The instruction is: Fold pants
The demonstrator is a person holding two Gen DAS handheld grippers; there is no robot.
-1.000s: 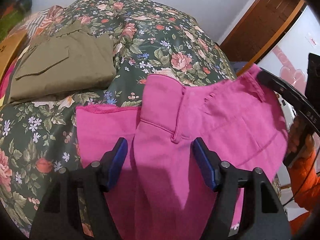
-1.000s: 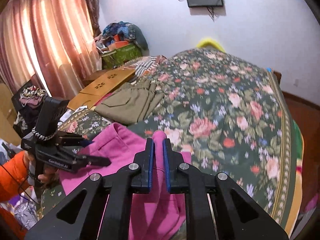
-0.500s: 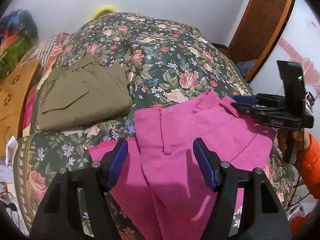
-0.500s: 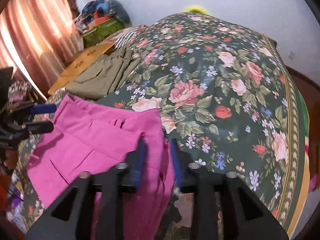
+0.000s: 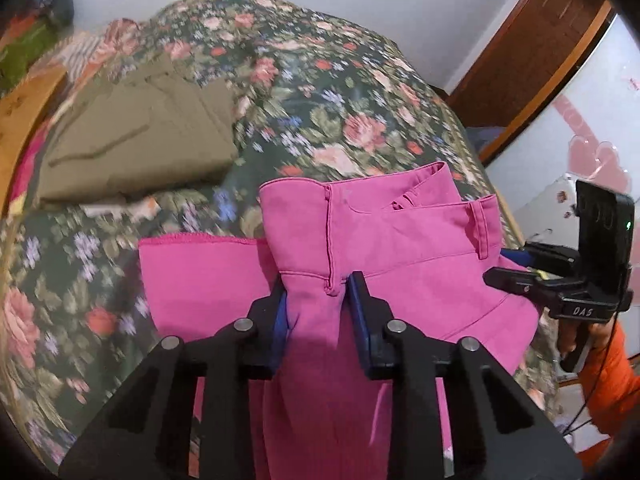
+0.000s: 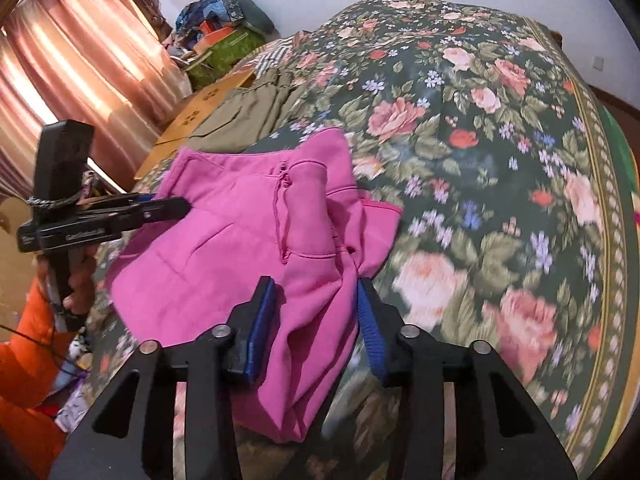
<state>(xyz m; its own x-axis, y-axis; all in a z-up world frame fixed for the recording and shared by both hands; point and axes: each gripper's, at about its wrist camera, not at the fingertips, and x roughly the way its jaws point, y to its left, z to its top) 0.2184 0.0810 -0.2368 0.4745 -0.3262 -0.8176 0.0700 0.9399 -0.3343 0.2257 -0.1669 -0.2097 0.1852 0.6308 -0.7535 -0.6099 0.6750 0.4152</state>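
Pink pants (image 5: 400, 248) lie folded on the floral bedspread (image 5: 340, 92), waistband away from me. My left gripper (image 5: 318, 304) is closing its jaws on a bunched ridge of pink cloth just below the fly seam, and the pads press on it. In the right wrist view the pink pants (image 6: 224, 240) spread to the left. My right gripper (image 6: 316, 312) is closing, with a fold of the pants' near edge loose between its blue pads. The right gripper (image 5: 502, 266) also shows at the pants' right edge, and the left gripper (image 6: 172, 205) at their left edge.
Folded olive pants (image 5: 136, 148) lie at the back left of the bed, beside a wooden board (image 6: 200, 112). Pink curtains (image 6: 80, 72) and a clothes pile (image 6: 224, 28) stand beyond. A wooden door (image 5: 528, 48) is at the right. Orange sleeves (image 5: 612, 384) flank the bed.
The left jaws have narrowed from wide apart onto a bunch of pink cloth. The right gripper, shut on the pants before, has parted its jaws and sunk to the pants' edge.
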